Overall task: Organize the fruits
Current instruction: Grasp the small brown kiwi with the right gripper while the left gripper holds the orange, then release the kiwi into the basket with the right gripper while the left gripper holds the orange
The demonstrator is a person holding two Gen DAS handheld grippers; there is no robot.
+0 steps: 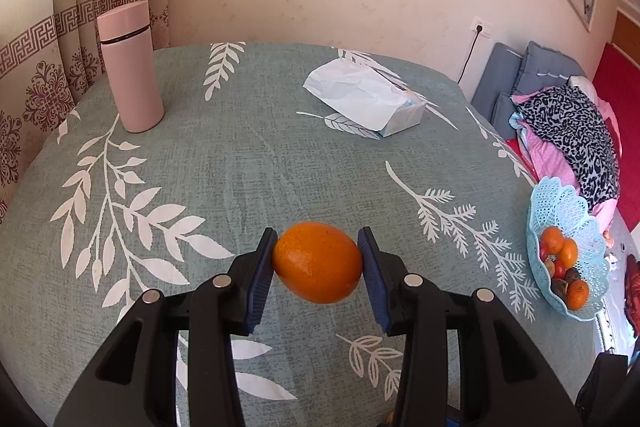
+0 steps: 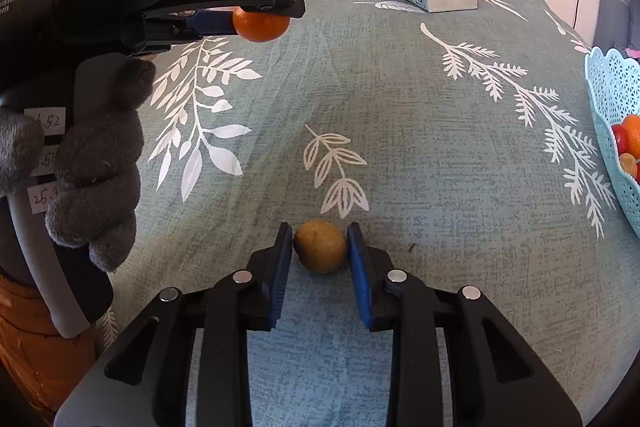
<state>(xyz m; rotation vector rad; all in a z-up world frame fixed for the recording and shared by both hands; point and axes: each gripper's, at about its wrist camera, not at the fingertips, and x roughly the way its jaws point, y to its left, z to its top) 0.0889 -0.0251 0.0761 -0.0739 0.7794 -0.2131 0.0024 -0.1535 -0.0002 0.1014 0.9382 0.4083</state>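
A: Left gripper (image 1: pixel 318 263) clamps the orange (image 1: pixel 318 262) between its pads, clear of the cloth (image 1: pixel 248 163).

B: Right gripper (image 2: pixel 320 247) squeezes a brown fruit (image 2: pixel 321 246) (on the cloth); basket (image 2: pixel 612 131) right of them.

My left wrist view looks down along my fingers, raised above the table (image 1: pixel 280 147). My right looks closer. Both share the far tissue pack (image 1: pixel 372 99) and right-hand basket (image 1: pixel 560 203).
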